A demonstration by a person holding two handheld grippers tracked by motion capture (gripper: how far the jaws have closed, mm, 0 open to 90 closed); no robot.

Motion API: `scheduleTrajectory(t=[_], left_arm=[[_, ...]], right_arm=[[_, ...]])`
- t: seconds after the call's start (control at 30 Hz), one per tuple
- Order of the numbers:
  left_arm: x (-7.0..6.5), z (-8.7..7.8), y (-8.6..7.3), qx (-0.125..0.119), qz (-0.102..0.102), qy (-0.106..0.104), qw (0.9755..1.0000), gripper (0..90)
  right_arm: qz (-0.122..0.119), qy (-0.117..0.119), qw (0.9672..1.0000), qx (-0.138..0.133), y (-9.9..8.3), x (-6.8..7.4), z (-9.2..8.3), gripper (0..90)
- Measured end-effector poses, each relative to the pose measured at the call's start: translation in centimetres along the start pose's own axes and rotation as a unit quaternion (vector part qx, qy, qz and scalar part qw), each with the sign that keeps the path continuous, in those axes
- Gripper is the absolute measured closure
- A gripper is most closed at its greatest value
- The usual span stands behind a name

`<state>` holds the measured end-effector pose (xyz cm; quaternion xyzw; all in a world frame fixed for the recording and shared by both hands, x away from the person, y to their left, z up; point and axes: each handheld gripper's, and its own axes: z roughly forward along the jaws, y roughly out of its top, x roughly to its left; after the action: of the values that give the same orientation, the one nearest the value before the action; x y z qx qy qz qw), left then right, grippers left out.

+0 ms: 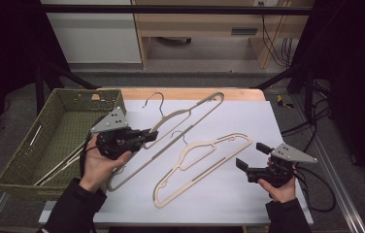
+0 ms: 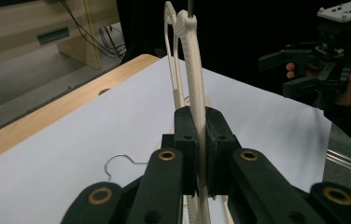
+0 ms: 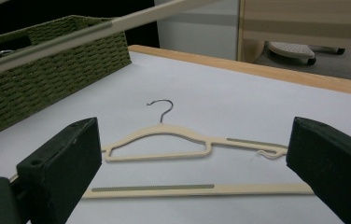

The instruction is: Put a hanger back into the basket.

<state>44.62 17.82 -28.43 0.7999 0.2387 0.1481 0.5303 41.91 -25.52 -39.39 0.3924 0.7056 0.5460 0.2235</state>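
No brand, label or other writing can be read on anything here.

At the left edge of the table stands a green woven basket (image 1: 59, 141); pale hangers (image 1: 57, 167) lie inside it along the near wall, slanting toward the basket's right side. How many there are cannot be told.

Just right of the basket, the left gripper (image 1: 147, 137) is clenched on the lifted hanger (image 1: 185, 116), a cream one with a wire hook (image 1: 157, 102). In the left gripper view the black pads press on both sides of a ribbed bar of that hanger (image 2: 193, 70), which stands on edge and runs away from the camera. From above, this hanger stretches from near the person's left hand (image 1: 100, 162) up toward the far middle of the table.

To its right a second cream hanger (image 1: 202, 165) lies flat on the white sheet (image 1: 248, 126), its hook pointing toward the far side. The right gripper view looks at it between the two jaws (image 3: 164, 140).

Further right, the right gripper (image 1: 251, 158) is released, jaws wide with nothing between them, close to the flat hanger's right end but apart from it.

The white sheet covers most of a light wooden tabletop (image 1: 195, 93). Beyond the table are a grey floor, pale wooden furniture and hanging cables; dark frame bars and black drapes flank both sides.
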Motion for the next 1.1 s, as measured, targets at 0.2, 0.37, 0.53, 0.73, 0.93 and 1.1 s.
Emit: scheduleTrajectory(t=[0.2, 0.37, 0.53, 0.73, 0.93, 1.1], left_arm=[[1.8, -2.3, 0.8, 0.003, 0.009, 0.021, 0.9997, 85.1], [3.7, -4.9, 1.1, -0.007, 0.013, 0.028, 0.9995, 85.1], [5.2, -7.0, 1.1, -0.006, 0.022, 0.045, 0.9987, 85.1], [7.3, -9.3, 0.3, 0.006, 0.017, 0.072, 0.9973, 84.9], [9.5, -11.0, -1.3, 0.018, 0.017, 0.1, 0.9946, 84.8], [11.0, -12.3, -2.9, 0.03, 0.027, 0.125, 0.9913, 84.8]], right_arm=[[0.0, 0.001, 1.0, 0.002, 0.0, 0.0, 0.1, 3.7], [-0.002, 0.0, 1.0, 0.006, -0.1, 0.1, 0.1, 3.7], [-0.004, 0.0, 1.0, 0.007, -0.1, 0.1, 0.3, 3.7], [-0.003, 0.001, 1.0, 0.008, -0.1, 0.1, 0.3, 3.7], [-0.004, 0.0, 1.0, 0.009, -0.1, 0.1, 0.3, 3.8], [-0.005, -0.001, 0.9999, 0.01, -0.1, 0.1, 0.4, 3.8]])
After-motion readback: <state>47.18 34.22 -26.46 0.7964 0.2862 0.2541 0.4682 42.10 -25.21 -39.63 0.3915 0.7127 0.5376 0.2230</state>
